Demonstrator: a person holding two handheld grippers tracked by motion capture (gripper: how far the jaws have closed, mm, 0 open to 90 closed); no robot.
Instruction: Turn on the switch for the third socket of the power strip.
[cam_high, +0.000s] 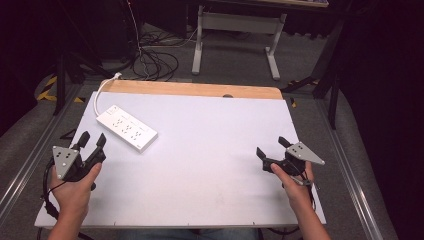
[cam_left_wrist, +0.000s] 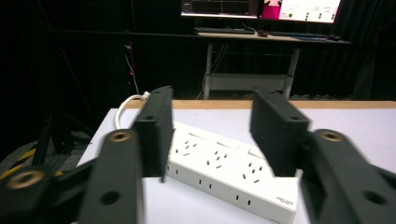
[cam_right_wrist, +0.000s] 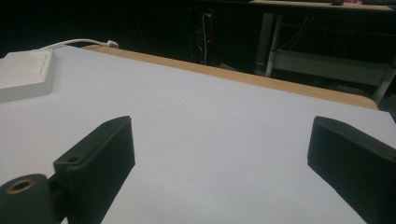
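Note:
A white power strip (cam_high: 127, 128) lies on the white table (cam_high: 200, 170) at the left, its white cord (cam_high: 102, 89) running off the far left corner. My left gripper (cam_high: 93, 140) is open, held just short of the strip's near side, jaws pointing at it. In the left gripper view the power strip (cam_left_wrist: 224, 175) lies between and beyond the jaws, with nothing gripped. My right gripper (cam_high: 272, 146) is open at the table's right side, over bare surface. In the right gripper view the power strip (cam_right_wrist: 23, 74) sits far off at the left edge.
A wooden strip (cam_high: 195, 90) borders the table's far edge. Beyond it stand a desk frame (cam_high: 235, 30) and loose cables (cam_high: 150, 62) on the floor. Monitors (cam_left_wrist: 261, 8) glow on a desk in the dark background.

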